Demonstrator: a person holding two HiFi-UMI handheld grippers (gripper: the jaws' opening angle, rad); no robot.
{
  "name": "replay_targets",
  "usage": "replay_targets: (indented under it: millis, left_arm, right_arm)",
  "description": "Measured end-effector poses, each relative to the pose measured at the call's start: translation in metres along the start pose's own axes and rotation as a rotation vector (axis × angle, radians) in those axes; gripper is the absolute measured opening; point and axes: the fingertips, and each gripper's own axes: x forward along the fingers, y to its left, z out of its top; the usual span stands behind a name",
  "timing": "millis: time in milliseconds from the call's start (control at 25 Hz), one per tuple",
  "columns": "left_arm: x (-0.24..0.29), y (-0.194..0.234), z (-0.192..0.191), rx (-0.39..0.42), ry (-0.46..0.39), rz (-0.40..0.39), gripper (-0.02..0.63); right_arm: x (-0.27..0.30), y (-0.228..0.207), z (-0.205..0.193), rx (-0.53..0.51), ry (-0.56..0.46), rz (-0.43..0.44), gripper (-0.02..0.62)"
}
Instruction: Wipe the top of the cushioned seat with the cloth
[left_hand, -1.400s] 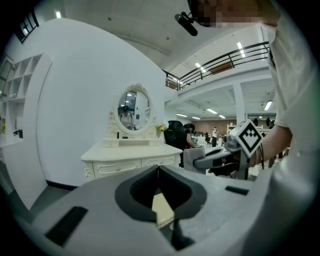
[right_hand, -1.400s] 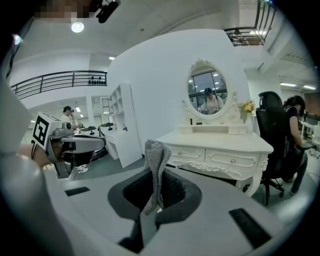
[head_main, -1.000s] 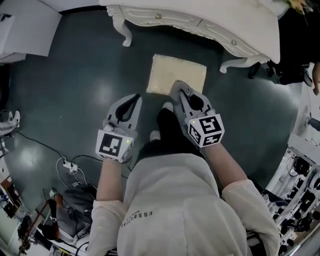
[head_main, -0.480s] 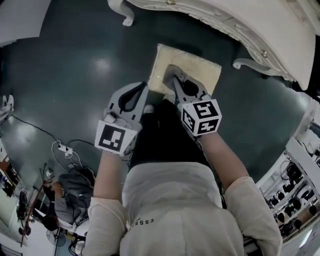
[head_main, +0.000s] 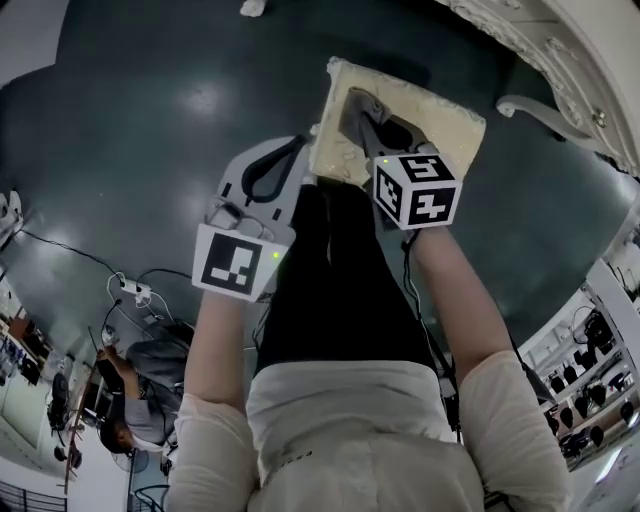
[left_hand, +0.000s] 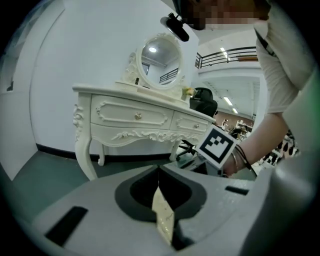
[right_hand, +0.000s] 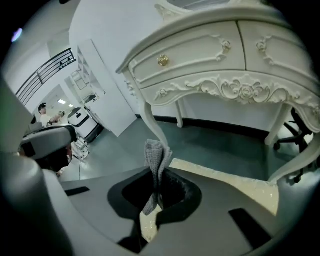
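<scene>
Right gripper view shows your right gripper (right_hand: 156, 172) clamped on the grey cloth (right_hand: 156, 150) above the cushioned seat (head_main: 440, 115). It's probably limp, so grip the bunched fold. Your left gripper (head_main: 295, 152), jaws together, sits beside the seat.

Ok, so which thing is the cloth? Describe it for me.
In front of the white carved dressing table sits a cream cushioned seat. Over it, the right hand-held gripper pinches the cloth: a small folded grey knit, unlike the cream seat.
</scene>
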Motion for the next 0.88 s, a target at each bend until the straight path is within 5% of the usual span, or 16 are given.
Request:
replay_targets:
  millis: [360, 880]
  left_arm:
    - [0.022, 0.006, -0.053, 0.024, 0.038, -0.054, 0.003]
    - [0.041, 0.011, -0.056, 0.044, 0.017, -0.080, 0.003]
  right_arm:
    - [0.068, -0.029, -0.014, -0.090, 0.060, -0.070, 0.028]
    - [0.092, -0.044, -0.025, -0.051, 0.130, -0.029, 0.028]
